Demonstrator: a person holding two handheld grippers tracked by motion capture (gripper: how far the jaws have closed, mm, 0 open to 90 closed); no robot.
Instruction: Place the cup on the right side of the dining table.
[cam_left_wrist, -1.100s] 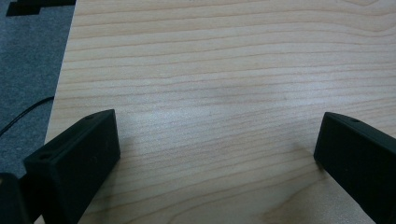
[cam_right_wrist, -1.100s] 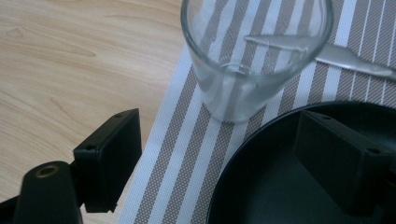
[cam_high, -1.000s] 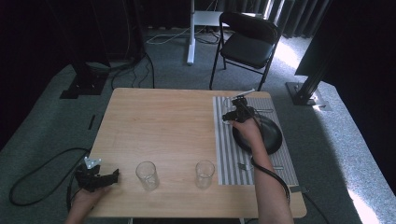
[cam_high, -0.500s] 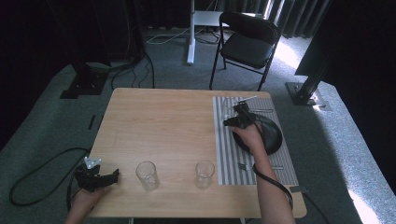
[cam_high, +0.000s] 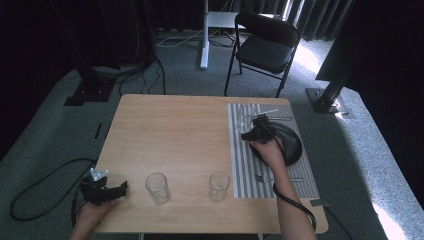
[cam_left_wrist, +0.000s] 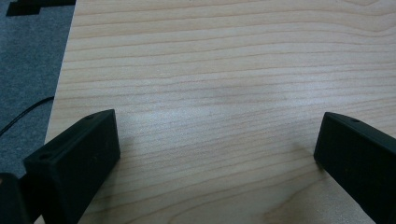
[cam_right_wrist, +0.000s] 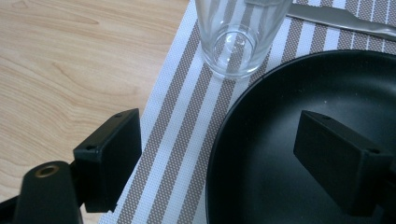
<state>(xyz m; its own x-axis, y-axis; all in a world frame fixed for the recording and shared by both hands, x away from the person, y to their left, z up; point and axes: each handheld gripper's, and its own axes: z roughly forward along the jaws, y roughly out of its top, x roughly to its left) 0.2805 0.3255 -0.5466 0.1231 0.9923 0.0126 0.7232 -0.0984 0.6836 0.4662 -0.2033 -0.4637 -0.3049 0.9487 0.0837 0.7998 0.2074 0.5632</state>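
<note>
Nothing is gripped yet – the right gripper (cam_right_wrist: 219, 154), jaws spread, is held over the black plate's (cam_right_wrist: 299, 140) rim, the glass (cam_right_wrist: 236, 35) just beyond it on the striped mat (cam_right_wrist: 177, 140) – grasping remains

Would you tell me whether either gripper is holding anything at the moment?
Neither: the left gripper is open over bare table, the right gripper open above the black plate.

Dim room, daylight from upper right, soft shadows on table (cam_high: 170, 130), sharp close views, dark surroundings
</note>
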